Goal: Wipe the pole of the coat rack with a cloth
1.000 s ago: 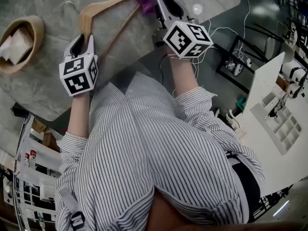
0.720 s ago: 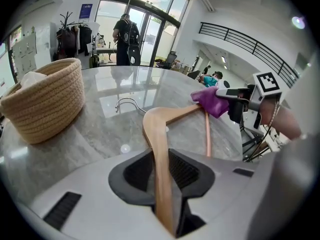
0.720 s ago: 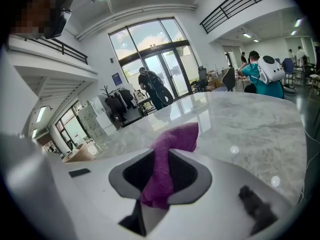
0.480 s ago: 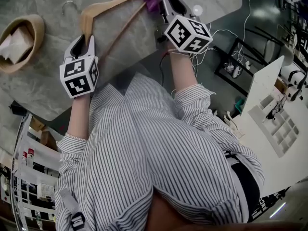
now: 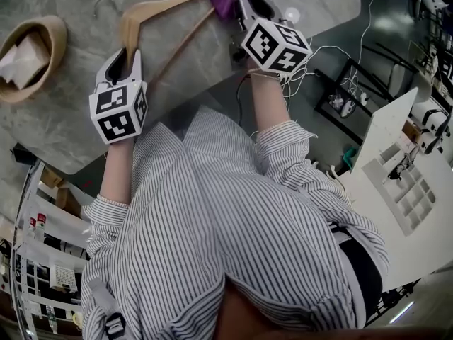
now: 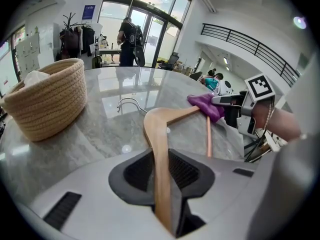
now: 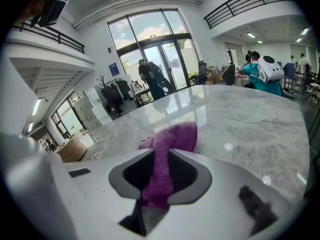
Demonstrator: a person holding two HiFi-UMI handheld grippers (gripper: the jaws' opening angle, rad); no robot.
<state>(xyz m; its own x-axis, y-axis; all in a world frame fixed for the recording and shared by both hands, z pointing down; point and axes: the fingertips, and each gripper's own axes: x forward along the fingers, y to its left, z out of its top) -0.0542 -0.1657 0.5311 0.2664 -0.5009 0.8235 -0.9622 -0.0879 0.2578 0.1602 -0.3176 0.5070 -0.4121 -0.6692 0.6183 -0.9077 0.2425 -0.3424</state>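
Grey marble table in a glass-fronted hall, with people by the far doors. Left gripper is pitched down, jaws clamped on one arm of the wooden hanger. Right gripper pinches the purple cloth at the hanger's other arm (top edge of head view). Woven basket sits well left, clear of both.

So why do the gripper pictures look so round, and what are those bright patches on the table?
Left gripper view: wide-angle lens bows the balcony railing, leaves black corners; windows and lamps mirror on the marble table. Right gripper view: same round warp, window glare on the tabletop, purple cloth slightly soft near the lens. Head view: straighter, evenly lit, one lamp glint on the table.
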